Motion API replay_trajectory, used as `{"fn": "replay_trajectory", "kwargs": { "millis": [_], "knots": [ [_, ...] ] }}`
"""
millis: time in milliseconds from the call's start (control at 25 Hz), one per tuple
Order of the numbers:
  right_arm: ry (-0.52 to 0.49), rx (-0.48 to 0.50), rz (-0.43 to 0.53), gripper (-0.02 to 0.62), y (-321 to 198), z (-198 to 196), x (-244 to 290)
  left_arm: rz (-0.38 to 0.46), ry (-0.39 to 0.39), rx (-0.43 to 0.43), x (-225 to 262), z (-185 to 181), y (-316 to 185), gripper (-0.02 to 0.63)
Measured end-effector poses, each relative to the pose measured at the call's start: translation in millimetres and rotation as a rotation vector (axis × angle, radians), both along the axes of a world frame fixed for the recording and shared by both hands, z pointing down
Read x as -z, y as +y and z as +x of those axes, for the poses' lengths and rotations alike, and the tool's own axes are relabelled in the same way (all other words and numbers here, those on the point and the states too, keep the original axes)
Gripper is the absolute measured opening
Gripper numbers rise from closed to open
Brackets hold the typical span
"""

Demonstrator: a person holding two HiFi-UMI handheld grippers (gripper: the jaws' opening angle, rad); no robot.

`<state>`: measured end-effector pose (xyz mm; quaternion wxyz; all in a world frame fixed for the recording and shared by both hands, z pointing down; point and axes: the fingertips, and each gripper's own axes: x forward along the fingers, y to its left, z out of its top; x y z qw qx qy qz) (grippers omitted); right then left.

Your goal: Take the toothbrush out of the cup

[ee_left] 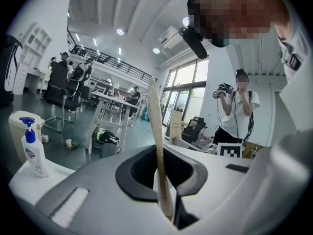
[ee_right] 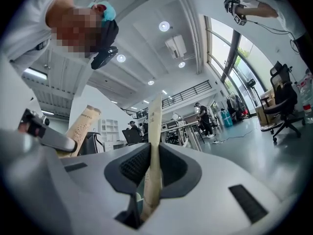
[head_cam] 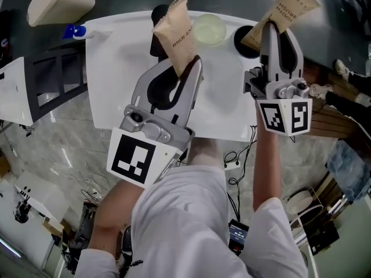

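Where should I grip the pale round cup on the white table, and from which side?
Probably the wall of the cup at its near rim, coming from above. Its mouth appears to face up, so the thin wall can be pinched inside and outside.

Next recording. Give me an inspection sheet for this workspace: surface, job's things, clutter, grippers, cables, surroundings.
Surface: white table, glossy.
Job's things: brown kraft-paper toothbrush packet in the left gripper; second such packet in the right gripper; pale translucent cup on the table, touching neither packet.
Clutter: white pump bottle with blue pump at the table's left edge; black round object near the cup, kind unclear.
Grippers: each shut on its packet.
Cables: loose cables on the floor by the table's near edge.
Surroundings: open office hall; person with a camera standing nearby.
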<state>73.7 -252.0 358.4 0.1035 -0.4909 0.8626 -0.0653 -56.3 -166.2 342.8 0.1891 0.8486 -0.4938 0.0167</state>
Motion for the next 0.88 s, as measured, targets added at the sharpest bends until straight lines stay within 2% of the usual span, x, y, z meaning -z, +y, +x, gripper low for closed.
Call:
{"fn": "replay_trajectory", "kwargs": {
  "millis": [400, 880],
  "knots": [
    [0.044, 0.0, -0.014, 0.037, 7, -1, -17, -0.012, -0.005, -0.015, -13, 3, 4, 0.021],
    [0.077, -0.003, -0.043, 0.126, 19, -1, -14, -0.021, -0.006, -0.032, -15, 8, 6, 0.021]
  ]
}}
